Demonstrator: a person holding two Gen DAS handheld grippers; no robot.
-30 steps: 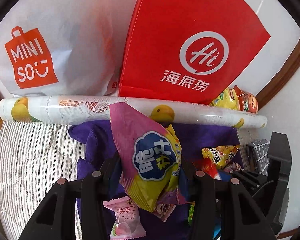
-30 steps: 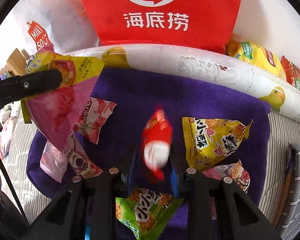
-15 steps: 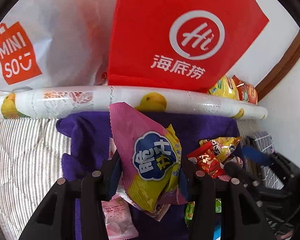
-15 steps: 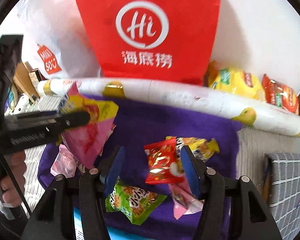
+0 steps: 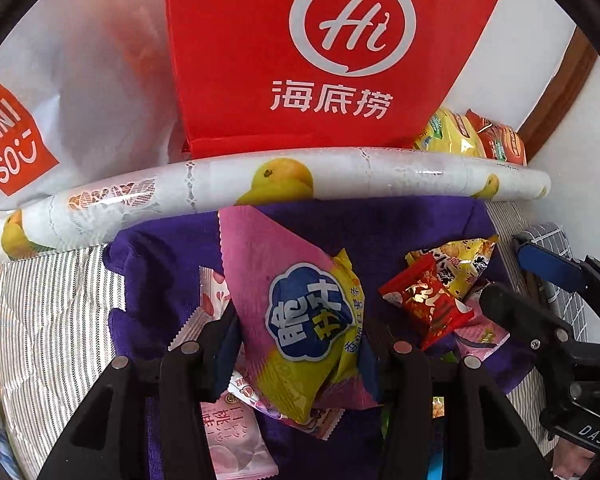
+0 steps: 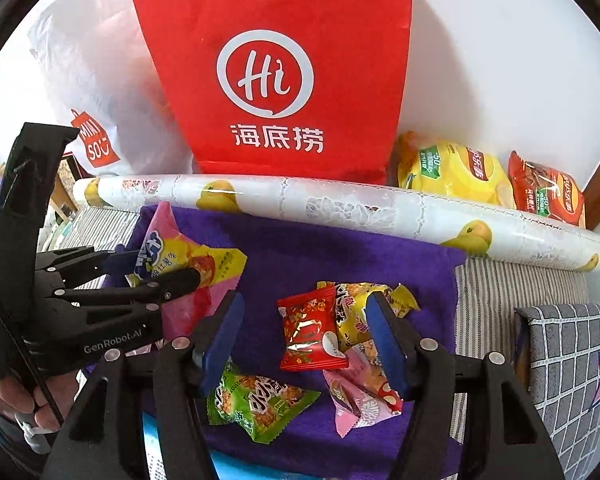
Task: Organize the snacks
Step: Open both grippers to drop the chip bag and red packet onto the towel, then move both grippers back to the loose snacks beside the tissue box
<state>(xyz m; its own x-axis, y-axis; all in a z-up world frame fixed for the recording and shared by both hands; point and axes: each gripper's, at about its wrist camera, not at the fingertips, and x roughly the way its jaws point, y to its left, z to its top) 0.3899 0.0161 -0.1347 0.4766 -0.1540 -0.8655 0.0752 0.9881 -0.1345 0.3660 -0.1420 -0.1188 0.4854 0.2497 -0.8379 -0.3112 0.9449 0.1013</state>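
My left gripper (image 5: 298,344) is shut on a pink and yellow chip packet (image 5: 296,312) and holds it above the purple towel (image 5: 380,232). The same packet (image 6: 180,264) and left gripper (image 6: 168,276) show at the left of the right wrist view. My right gripper (image 6: 304,340) is open and empty, jaws wide apart above the towel (image 6: 320,256). A red snack packet (image 6: 310,330) lies on the towel between its fingers, on a yellow packet (image 6: 360,312). A green packet (image 6: 256,400) and a pink packet (image 6: 360,392) lie nearer. The red packet also shows in the left wrist view (image 5: 428,300).
A red paper bag (image 6: 284,72) and a white Miniso bag (image 6: 92,92) stand at the back wall behind a rolled fruit-print sheet (image 6: 340,208). Yellow (image 6: 452,172) and red (image 6: 544,188) chip bags lie at the back right. A checked cushion (image 6: 568,360) is at the right.
My right gripper has opened and let go of the red packet, which now lies on the towel, and has pulled back and up. My left gripper still holds the chip packet and has shifted right.
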